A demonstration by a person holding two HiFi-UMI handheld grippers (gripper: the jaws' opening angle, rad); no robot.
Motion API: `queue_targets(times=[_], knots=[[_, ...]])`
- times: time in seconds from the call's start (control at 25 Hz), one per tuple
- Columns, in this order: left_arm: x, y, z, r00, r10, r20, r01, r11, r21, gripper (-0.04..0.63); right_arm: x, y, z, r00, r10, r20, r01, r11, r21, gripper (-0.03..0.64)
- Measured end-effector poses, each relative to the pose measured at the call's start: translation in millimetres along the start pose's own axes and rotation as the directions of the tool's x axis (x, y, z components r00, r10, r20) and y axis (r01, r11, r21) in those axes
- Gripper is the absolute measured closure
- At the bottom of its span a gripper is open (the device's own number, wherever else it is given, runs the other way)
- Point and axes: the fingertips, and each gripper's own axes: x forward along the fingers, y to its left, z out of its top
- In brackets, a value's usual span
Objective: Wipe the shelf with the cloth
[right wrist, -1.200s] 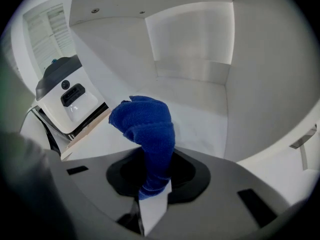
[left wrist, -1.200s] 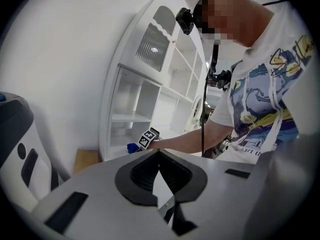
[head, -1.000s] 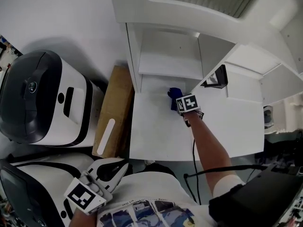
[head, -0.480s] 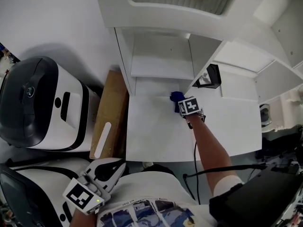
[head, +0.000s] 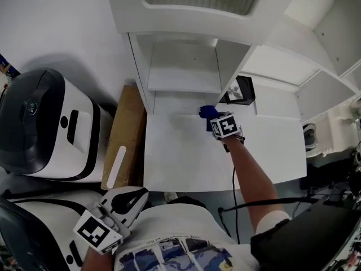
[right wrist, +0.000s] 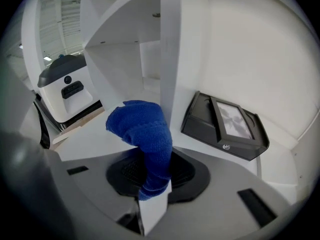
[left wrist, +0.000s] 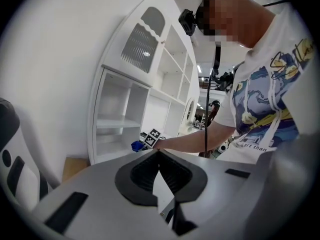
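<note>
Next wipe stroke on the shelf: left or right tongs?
Right. The right tongs are shut on the blue cloth, at the shelf beside its divider. The left tongs hang shut and empty by the person's torso, away from it.

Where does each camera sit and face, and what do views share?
Head view: on the person's head, facing steeply down at the shelf; shows torso, right forearm, left gripper and right gripper.
Left gripper view: low at the person's left, looking along shut jaws toward the shelf; shows torso and right forearm.
Right gripper view: at the shelf, looking along jaws shut on the cloth, picture frame beyond.
Shared: all three show the cloth; head and right gripper views show the picture frame.
</note>
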Motion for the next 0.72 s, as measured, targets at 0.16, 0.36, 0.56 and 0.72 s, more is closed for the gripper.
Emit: queue_targets(times=[0.16,0.36,0.56,0.72], knots=[[-0.1,-8.5,1.6,1.000,-0.003,0.008,0.003,1.000,0.010,0.583,-23.8,-0.5,18.7,0.998,0.002,0.055,0.000,1.000,-0.020,0.518],[-5.0,-23.1,3.4,1.000,-0.012,0.011,0.011,1.000,0.020,0.583,-45.7,-1.9,37.1,0.993,0.012,0.117,-0.007,0.999,-0.046,0.518],[-11.4,-34.1,0.5,1.000,-0.010,0.004,0.010,1.000,0.027,0.583,-75.3,-8.2,54.4,0.985,-0.010,0.173,0.021,0.998,-0.066,0.518],[-14.1,-38.3,-1.7,1.000,-0.013,0.013,0.012,1.000,0.019,0.583,-94.6,-13.3,63.9,0.978,-0.033,0.204,0.051,0.995,-0.088,0.518]])
